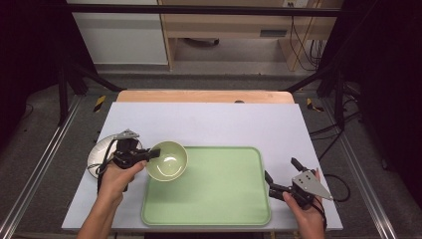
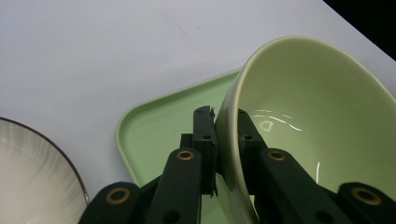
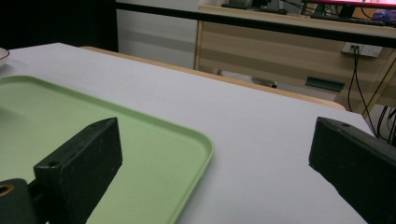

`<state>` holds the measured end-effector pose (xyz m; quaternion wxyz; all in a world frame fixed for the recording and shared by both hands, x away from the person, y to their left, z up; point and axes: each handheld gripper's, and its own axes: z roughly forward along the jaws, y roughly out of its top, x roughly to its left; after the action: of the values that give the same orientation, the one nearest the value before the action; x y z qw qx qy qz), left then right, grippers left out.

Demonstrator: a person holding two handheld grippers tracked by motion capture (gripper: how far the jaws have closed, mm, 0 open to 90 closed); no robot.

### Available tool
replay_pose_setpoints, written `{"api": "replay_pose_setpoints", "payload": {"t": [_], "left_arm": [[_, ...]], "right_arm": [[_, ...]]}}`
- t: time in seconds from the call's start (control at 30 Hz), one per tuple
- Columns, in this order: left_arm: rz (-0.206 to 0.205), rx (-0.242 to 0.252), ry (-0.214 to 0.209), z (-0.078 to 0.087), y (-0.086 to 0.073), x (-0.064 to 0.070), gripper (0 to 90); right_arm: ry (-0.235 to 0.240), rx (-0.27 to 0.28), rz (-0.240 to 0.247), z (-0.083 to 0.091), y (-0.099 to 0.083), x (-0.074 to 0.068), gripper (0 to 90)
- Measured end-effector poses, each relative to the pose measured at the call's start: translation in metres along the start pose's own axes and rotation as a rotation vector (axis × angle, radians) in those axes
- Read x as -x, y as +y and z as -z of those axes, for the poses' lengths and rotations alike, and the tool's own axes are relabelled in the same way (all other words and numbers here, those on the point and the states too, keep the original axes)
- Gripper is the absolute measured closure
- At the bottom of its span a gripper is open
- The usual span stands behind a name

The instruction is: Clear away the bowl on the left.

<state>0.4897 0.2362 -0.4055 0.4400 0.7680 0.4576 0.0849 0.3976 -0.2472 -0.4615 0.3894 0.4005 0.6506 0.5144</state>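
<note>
While the left hand-held gripper (image 1: 149, 154) is clamped on the rim of the green bowl (image 1: 168, 160), one jaw inside and one outside, I'd lower it level onto the green tray (image 1: 219, 199) before letting go. Bowl's tilted, hanging over the tray's left corner. Right hand-held gripper (image 1: 281, 177) sits by the tray's right edge on the counter (image 1: 209, 122), jaws wide apart.

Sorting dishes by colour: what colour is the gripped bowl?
Pale green bowl, clearest in the left gripper view.
</note>
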Motion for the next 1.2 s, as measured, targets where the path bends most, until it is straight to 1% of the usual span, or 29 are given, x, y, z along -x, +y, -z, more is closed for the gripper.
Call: {"api": "replay_pose_setpoints", "payload": {"t": [0.17, 0.2, 0.37, 0.63, 0.83, 0.9, 0.97, 1.0, 1.2], "left_arm": [[-0.01, -0.007, -0.014, -0.006, 0.0, 0.008, 82.6], [-0.019, -0.014, -0.015, -0.007, -0.001, 0.009, 82.6], [-0.034, -0.033, -0.025, -0.015, -0.002, 0.016, 82.6], [-0.044, -0.044, -0.041, -0.021, -0.003, 0.025, 82.6], [-0.052, -0.053, -0.046, -0.025, -0.005, 0.029, 82.6], [-0.053, -0.054, -0.056, -0.027, -0.005, 0.031, 82.6], [-0.054, -0.054, -0.051, -0.027, -0.005, 0.032, 82.6], [-0.057, -0.058, -0.06, -0.029, -0.005, 0.034, 82.6], [-0.064, -0.069, -0.073, -0.035, -0.007, 0.04, 82.6]], "right_arm": [[0.001, 0.001, 0.002, 0.0, 0.0, 0.0, 2.9], [0.0, 0.001, 0.001, 0.0, 0.0, 0.0, 2.9], [0.0, 0.001, 0.001, 0.0, 0.0, 0.0, 2.9], [-0.001, -0.001, 0.0, 0.0, 0.0, 0.0, 2.9], [0.0, 0.001, 0.001, 0.0, 0.0, 0.0, 2.9], [0.0, 0.002, 0.002, 0.0, 0.0, 0.0, 2.9], [0.001, 0.002, 0.001, 0.0, 0.0, 0.0, 2.9], [0.001, 0.001, 0.002, -0.001, 0.0, 0.0, 2.9], [0.001, 0.001, 0.0, -0.001, 0.0, 0.0, 2.9]]}}
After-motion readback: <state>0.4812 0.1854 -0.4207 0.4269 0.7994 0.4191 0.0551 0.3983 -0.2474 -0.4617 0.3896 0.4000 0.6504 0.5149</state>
